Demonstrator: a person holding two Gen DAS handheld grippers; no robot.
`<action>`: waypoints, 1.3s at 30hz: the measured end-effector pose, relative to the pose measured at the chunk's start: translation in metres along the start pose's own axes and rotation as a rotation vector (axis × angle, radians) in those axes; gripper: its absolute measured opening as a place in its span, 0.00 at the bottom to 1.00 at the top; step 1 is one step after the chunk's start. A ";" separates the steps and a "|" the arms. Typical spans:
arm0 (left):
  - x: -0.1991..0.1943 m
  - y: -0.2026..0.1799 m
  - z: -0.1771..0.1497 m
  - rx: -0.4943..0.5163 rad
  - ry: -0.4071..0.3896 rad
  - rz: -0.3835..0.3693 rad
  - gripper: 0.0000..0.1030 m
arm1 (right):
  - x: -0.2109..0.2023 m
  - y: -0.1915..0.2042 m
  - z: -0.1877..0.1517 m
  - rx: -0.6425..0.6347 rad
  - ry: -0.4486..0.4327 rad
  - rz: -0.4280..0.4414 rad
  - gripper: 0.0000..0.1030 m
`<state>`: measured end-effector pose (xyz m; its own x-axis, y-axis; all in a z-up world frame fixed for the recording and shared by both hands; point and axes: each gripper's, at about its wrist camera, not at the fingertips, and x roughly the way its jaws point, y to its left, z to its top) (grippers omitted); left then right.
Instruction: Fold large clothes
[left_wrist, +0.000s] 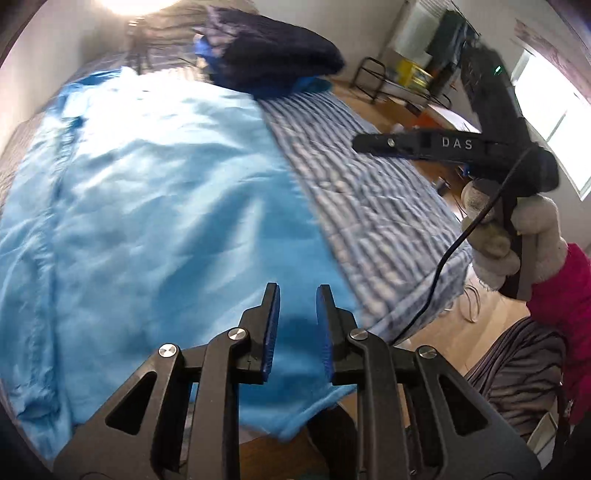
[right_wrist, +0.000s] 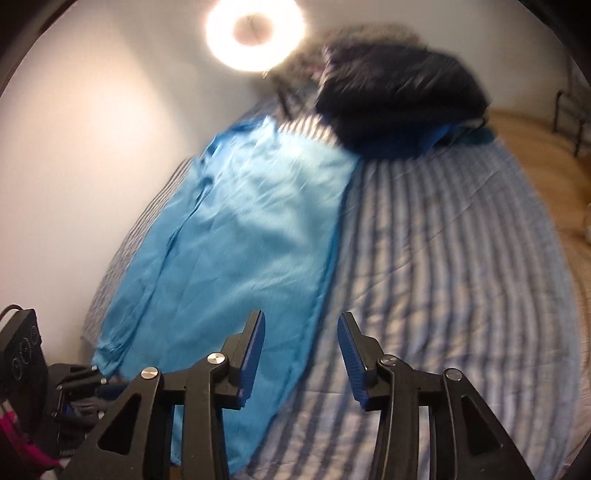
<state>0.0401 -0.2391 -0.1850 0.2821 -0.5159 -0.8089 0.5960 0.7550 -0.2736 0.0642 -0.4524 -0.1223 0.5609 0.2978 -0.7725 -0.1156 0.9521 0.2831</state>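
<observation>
A light blue garment lies spread flat and lengthwise along the left side of a bed covered in a blue and white striped bedspread, close to a pale wall. At the far end of the bed sits a pile of dark folded clothes, its near edge touching the garment's far corner. The left tongs hang over the garment's near hem, blue pads a narrow gap apart with nothing clamped between them. The right tongs stand wider apart, empty, above the garment's right edge where it meets the bedspread. In the left view, a gloved hand in a pink sleeve holds the right tool beside the bed.
</observation>
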 end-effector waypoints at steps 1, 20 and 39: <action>0.010 -0.008 0.004 0.005 0.024 -0.011 0.19 | -0.004 -0.002 -0.001 0.004 -0.015 -0.007 0.43; 0.113 -0.036 0.015 0.072 0.152 0.214 0.31 | -0.020 -0.056 0.002 0.186 -0.045 0.046 0.43; 0.064 -0.005 0.042 -0.059 0.065 -0.034 0.02 | 0.117 -0.081 0.054 0.350 0.104 0.172 0.48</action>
<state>0.0867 -0.2928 -0.2137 0.2121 -0.5152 -0.8304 0.5587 0.7611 -0.3295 0.1835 -0.4986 -0.2048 0.4699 0.4731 -0.7452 0.0957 0.8120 0.5758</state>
